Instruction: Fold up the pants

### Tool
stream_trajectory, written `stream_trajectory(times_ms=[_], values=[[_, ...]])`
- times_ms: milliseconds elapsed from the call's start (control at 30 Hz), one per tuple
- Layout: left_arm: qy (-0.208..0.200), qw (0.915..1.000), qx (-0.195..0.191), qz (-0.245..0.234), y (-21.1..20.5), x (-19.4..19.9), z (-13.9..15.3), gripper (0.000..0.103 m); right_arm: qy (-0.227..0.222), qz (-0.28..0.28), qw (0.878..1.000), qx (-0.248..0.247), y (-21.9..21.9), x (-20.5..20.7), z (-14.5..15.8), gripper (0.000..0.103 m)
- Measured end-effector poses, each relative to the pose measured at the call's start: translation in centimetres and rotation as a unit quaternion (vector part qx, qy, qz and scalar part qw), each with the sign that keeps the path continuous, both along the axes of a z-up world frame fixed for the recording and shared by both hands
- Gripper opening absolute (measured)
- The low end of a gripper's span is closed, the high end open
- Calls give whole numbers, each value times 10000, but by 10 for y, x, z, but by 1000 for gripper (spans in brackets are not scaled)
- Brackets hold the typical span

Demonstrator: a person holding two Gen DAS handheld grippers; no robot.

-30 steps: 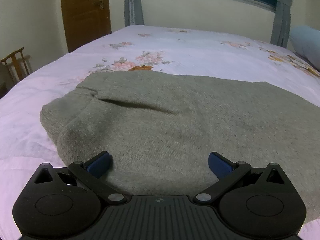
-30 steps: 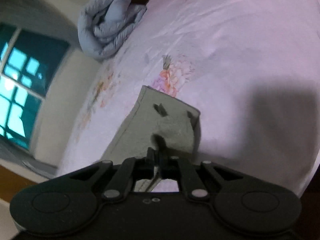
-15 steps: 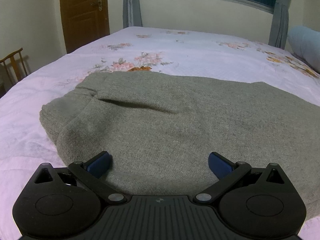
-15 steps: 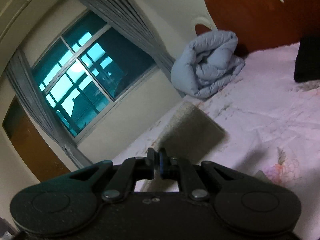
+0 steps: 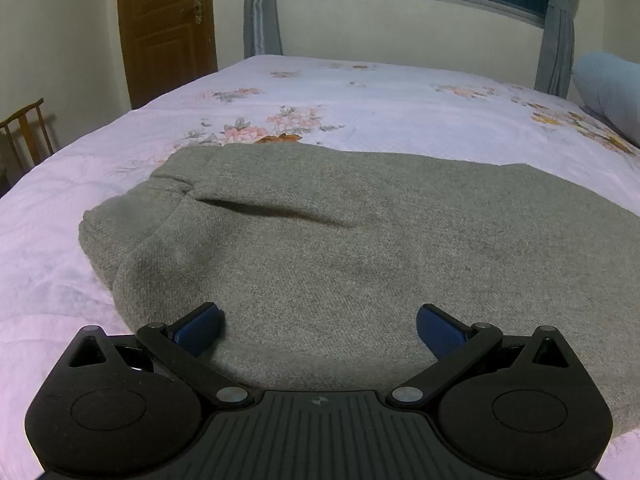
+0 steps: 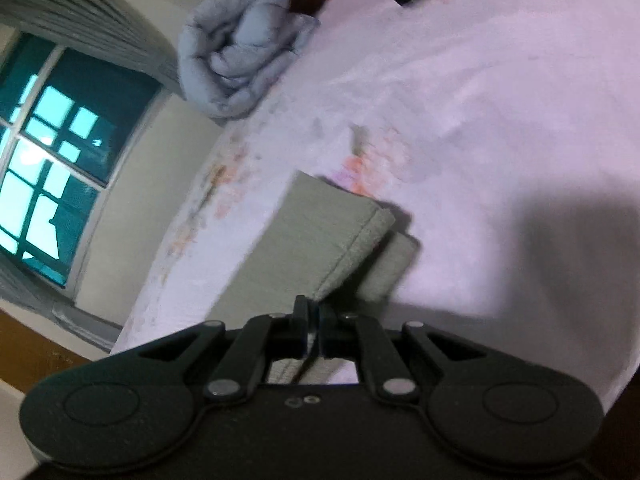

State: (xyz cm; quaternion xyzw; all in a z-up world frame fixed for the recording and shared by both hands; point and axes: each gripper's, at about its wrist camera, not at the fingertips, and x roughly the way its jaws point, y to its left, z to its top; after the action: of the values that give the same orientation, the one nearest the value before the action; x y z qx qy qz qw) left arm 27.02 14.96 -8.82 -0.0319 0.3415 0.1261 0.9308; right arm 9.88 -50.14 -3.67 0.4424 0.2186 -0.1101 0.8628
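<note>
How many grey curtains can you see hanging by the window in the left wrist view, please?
2: one curtain hangs at the window's left end, beside the wooden door; the other curtain hangs at the right end, above the rolled blue quilt. Others may lie outside the frame.

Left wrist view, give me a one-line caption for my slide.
Open left gripper poised over grey pants spread on a floral bed sheet.

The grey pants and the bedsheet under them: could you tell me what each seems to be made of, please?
The pants look like a thick, matte grey knit or fleece: a fine diagonal weave texture shows, and the folds are soft and rounded. The bedsheet looks like thin, smooth woven cloth, perhaps cotton, pale pink with a printed flower pattern and fine creases.
</note>
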Motion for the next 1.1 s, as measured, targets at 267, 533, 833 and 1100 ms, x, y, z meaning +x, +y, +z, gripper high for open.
stream_trajectory(times_ms=[267, 533, 833, 1100], values=[[28, 10000, -22, -35, 1, 0, 1, 103, 171, -70, 9988, 444, -7, 2, -20, 0], [-30, 10000, 13, -52, 1, -2, 0, 103, -108, -495, 9967, 639, -20, -25, -12, 26], [-26, 10000, 13, -55, 0, -3, -1, 103, 38, -536, 9942, 930, -31, 15, -21, 8], [-48, 9998, -46, -177, 3, -5, 0, 103, -261, 200, 9966, -758, -24, 9, 22, 6]])
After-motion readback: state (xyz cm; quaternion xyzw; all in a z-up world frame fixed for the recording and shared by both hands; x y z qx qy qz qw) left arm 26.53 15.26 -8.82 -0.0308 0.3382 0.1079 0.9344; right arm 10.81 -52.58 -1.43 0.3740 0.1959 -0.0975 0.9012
